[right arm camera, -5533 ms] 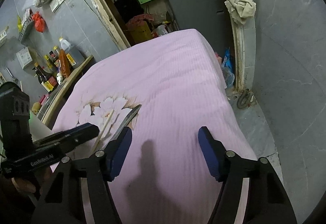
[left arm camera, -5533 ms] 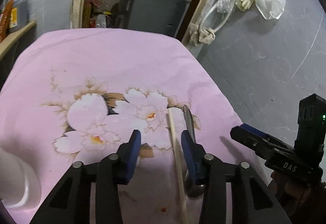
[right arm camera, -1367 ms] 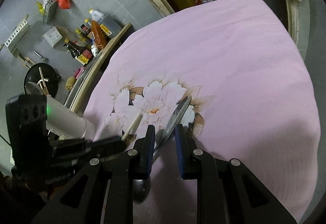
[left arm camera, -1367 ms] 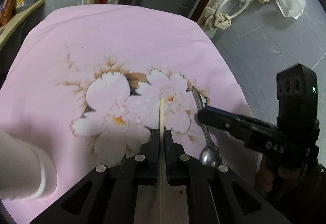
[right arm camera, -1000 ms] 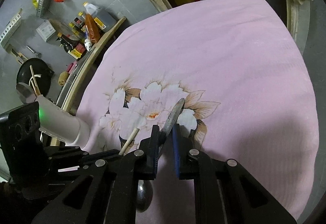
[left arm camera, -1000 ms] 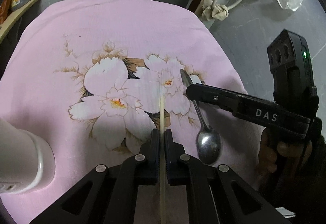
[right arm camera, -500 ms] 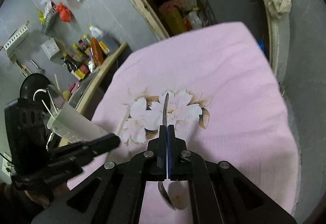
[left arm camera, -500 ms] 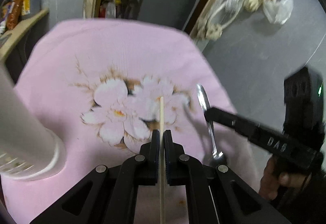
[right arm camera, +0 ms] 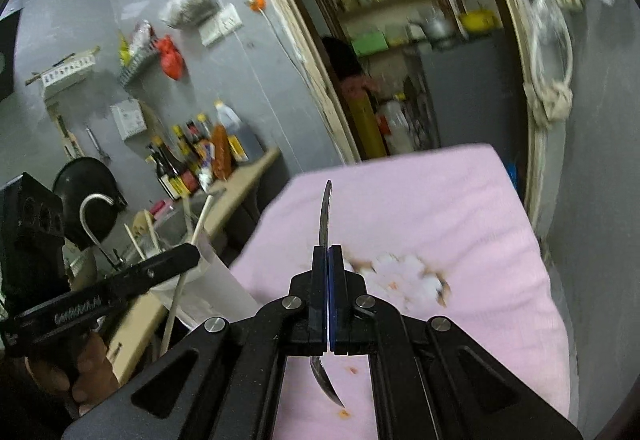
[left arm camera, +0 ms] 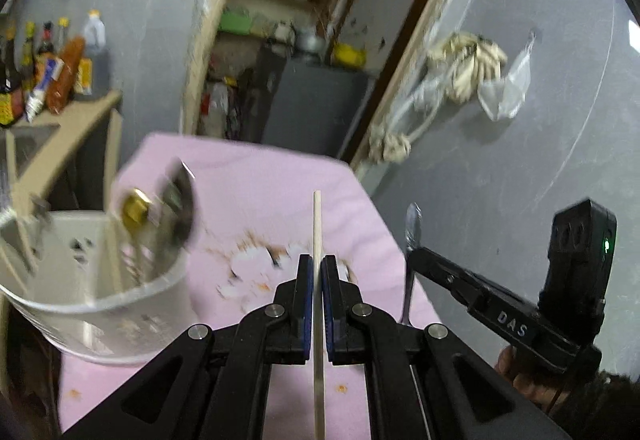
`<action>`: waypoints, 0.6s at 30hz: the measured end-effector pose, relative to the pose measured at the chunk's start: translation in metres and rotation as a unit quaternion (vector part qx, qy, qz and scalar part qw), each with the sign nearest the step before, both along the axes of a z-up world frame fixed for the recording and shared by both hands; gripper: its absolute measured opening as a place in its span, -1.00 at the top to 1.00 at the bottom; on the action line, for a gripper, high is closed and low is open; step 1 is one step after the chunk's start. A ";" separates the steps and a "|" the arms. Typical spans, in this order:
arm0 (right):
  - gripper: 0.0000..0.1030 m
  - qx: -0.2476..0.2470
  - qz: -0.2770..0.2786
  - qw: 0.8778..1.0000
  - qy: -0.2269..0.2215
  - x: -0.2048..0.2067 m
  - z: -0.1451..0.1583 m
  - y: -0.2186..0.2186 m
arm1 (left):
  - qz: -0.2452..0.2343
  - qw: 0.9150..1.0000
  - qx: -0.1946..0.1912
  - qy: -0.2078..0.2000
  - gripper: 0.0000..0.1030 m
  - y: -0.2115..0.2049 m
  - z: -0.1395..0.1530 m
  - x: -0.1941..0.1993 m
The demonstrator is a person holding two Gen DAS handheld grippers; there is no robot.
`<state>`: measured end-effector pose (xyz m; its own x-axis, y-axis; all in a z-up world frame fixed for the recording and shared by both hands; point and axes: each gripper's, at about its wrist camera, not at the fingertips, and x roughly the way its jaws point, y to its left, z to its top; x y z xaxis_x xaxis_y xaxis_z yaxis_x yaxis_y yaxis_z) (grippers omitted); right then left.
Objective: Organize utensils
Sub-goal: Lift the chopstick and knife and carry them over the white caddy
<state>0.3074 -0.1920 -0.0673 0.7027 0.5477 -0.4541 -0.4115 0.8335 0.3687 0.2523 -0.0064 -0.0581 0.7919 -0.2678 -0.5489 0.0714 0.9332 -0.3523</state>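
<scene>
Wooden chopstick (left arm camera: 317, 236) clamped in my left gripper (left arm camera: 316, 292), pads shut on it partway along, tip sticking out ahead, tail running back under the jaws. Light and stiff, won't flex, but round and smooth, so it can pivot in the pads if I swing. Right gripper (right arm camera: 328, 280) is clenched on the steel spoon (right arm camera: 325, 216), pinched edge-on at the thin handle, bowl hanging below. Steel is slick and bowl-heavy, so I expect it to rotate; a grip nearer the bowl would hold truer. Both utensils are lifted clear of the pink cloth (left arm camera: 256, 176). White holder (left arm camera: 92, 304), already stocked with utensils, stands at the cloth's left edge.
</scene>
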 end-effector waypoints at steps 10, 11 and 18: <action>0.99 0.057 0.052 0.994 -0.084 0.000 0.064 0.078 | 0.127 0.988 -0.015 -0.087 0.90 0.116 0.062 -0.013; 0.98 0.062 0.057 0.992 -0.089 0.002 0.068 0.088 | 0.146 0.985 -0.016 -0.093 0.90 0.132 0.065 -0.014; 0.99 0.069 0.068 0.992 -0.081 0.010 0.059 0.141 | 0.238 0.963 -0.038 -0.120 0.90 0.209 0.065 -0.011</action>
